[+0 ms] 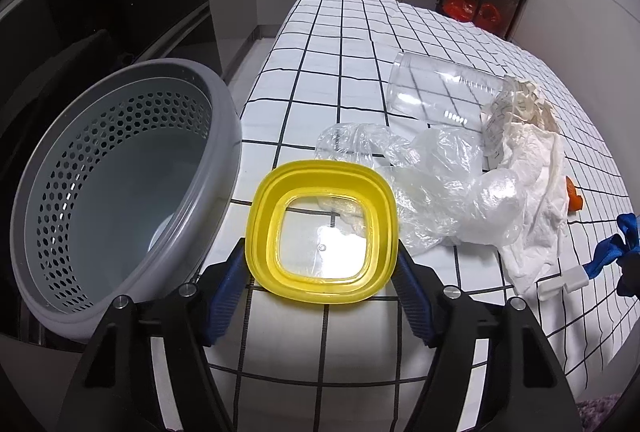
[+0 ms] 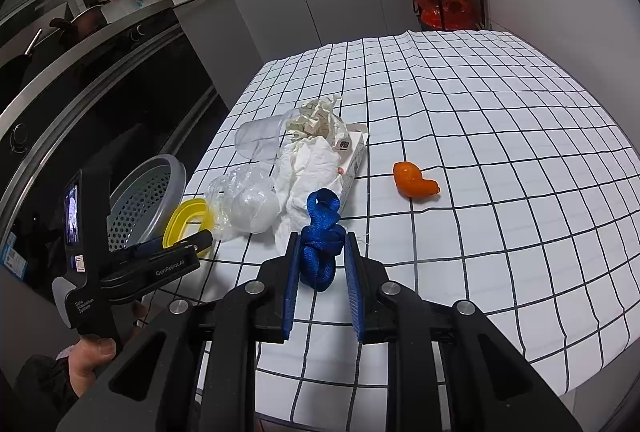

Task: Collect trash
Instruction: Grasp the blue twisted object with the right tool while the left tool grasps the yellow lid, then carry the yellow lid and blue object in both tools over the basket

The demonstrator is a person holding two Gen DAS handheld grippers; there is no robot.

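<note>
- Between our left gripper's (image 1: 322,264) jaws sits a yellow lid (image 1: 321,230), clenched at both side edges, held flat with its clear centre facing up, above the tabletop (image 1: 360,44).
- Our right gripper (image 2: 321,256) has its jaws clamped on a knotted blue strap (image 2: 321,244), its long axis running along the fingers, loop end pointing away.
- Left of the lid we see a grey perforated bin (image 1: 120,192), tilted, mouth toward us.
- Just beyond the lid lie crumpled clear plastic (image 1: 440,188), white tissue (image 1: 536,192) and a clear cup (image 1: 436,92) on its side.
- Well to the right lies an orange peel (image 2: 414,181).
</note>
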